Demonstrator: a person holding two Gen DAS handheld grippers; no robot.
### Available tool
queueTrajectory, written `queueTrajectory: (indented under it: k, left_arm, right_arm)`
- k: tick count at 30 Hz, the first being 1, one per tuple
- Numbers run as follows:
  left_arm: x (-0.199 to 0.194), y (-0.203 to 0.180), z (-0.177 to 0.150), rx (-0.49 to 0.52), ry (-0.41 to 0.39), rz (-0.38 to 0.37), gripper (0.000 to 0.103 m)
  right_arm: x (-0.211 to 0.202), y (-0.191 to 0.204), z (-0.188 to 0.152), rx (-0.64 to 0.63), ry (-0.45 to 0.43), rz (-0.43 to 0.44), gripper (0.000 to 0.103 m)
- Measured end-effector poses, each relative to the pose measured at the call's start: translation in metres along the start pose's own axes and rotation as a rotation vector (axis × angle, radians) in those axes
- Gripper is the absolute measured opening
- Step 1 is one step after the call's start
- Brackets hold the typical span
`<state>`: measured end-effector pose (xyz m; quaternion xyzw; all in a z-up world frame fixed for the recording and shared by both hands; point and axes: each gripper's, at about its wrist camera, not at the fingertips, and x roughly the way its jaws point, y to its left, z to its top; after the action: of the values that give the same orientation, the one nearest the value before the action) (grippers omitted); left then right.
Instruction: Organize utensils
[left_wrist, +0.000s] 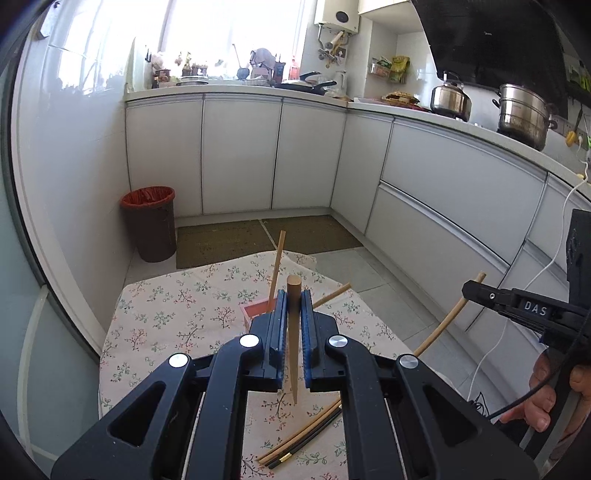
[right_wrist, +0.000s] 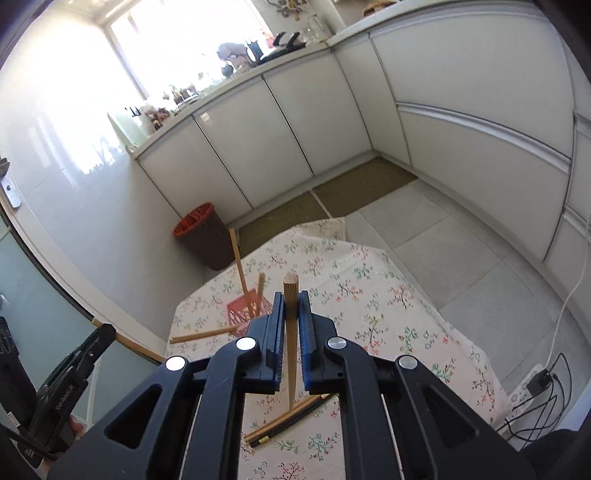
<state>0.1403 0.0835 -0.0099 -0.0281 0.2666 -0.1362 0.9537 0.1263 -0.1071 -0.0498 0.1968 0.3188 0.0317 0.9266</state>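
While each gripper pinches one wooden chopstick, the step in hand seems to be the carrying of chopsticks toward the holder. The left gripper has its blue pads pressed on a chopstick that stands almost upright between them, thick end up and thin tip down. The right gripper holds a second chopstick in the same way, above the table.

I judge that the next move calls for bringing each thin tip over the opening of the red holder and lowering it inside before the pads let go. The sticks are thin and can slip or turn in the pads, so the aim must be careful.

This small red holder with open sides stands on the floral tablecloth. Two chopsticks lean in it, and one more points out sideways near its base; whether that one is inside I cannot tell. Several loose chopsticks, light and dark, lie together on the cloth near the grippers, not yet sorted. A brown bin with a red liner stands on the floor behind the table.
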Motion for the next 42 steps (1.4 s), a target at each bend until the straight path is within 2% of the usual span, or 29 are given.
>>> queueTrajectory:
  k: [9,12,21,24,31,33,36,39,40,41,42]
  left_arm:
    - [0.003,0.001,0.057,-0.080,-0.111,0.025,0.006]
    - [0.015,0.002,0.072,-0.083,-0.142,0.080,0.006]
    - [0.072,0.023,0.085,-0.113,-0.129,0.145,0.007]
    - [0.082,0.029,0.084,-0.119,-0.117,0.138,0.007]
    - [0.054,0.047,0.087,-0.174,-0.168,0.140,0.007]
    - [0.044,0.056,0.087,-0.204,-0.170,0.141,0.011]
    - [0.037,0.069,0.085,-0.238,-0.159,0.193,0.016]
    - [0.032,0.088,0.080,-0.299,-0.138,0.237,0.031]
    - [0.035,0.096,0.076,-0.310,-0.100,0.259,0.049]
    - [0.042,0.103,0.072,-0.297,-0.033,0.278,0.079]
    - [0.056,0.110,0.063,-0.265,0.061,0.295,0.089]
  right_arm:
    - [-0.022,0.026,0.052,-0.033,-0.114,0.078,0.008]
    - [-0.020,0.033,0.063,-0.046,-0.140,0.098,0.008]
    - [0.020,0.049,0.082,-0.066,-0.131,0.126,0.008]
    - [0.034,0.053,0.086,-0.069,-0.124,0.134,0.008]
    - [0.049,0.062,0.083,-0.090,-0.118,0.141,0.008]
    - [0.049,0.065,0.084,-0.089,-0.120,0.148,0.008]
    - [0.044,0.068,0.083,-0.095,-0.126,0.156,0.008]
    - [0.039,0.071,0.085,-0.096,-0.137,0.164,0.008]
    - [0.037,0.071,0.086,-0.095,-0.141,0.168,0.008]
    - [0.033,0.071,0.087,-0.093,-0.146,0.173,0.008]
    - [0.030,0.071,0.088,-0.093,-0.151,0.178,0.008]
